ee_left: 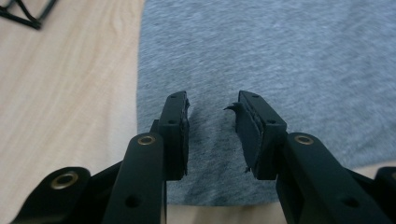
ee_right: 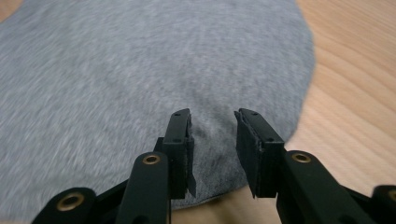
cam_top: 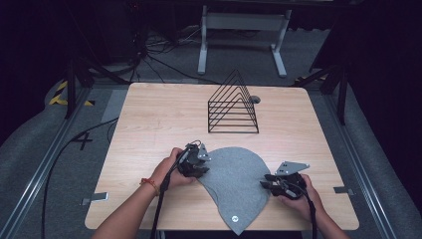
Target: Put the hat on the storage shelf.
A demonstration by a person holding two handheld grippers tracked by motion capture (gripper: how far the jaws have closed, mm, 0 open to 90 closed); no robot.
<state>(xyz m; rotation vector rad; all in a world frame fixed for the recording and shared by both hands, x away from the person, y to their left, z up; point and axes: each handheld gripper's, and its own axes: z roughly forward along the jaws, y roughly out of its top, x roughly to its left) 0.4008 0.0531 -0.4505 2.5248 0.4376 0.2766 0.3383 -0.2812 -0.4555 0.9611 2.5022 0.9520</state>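
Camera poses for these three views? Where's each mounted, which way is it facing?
High view: above the person's side, facing forward and down at table, wire rack; forearms, both hand-held grippers show.
Left gripper view: rides left hand-held gripper, open jaws over grey cloth.
Right gripper view: rides right hand-held gripper, open jaws.
All share the cloth.

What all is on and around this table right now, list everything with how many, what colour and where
grey cloth: one, grey, flat on the near middle of the table, a small round mark near its front tip
wire rack: one, black, triangular, standing on the far middle of the table
wooden table: one, light wood
cables: several, black, on the floor beyond the table
metal frame legs: one pair, pale grey, on the floor at the back
left gripper: one, black, jaws open over the cloth's left edge
right gripper: one, black, jaws open over the cloth's right edge
hands: two, one holding each gripper
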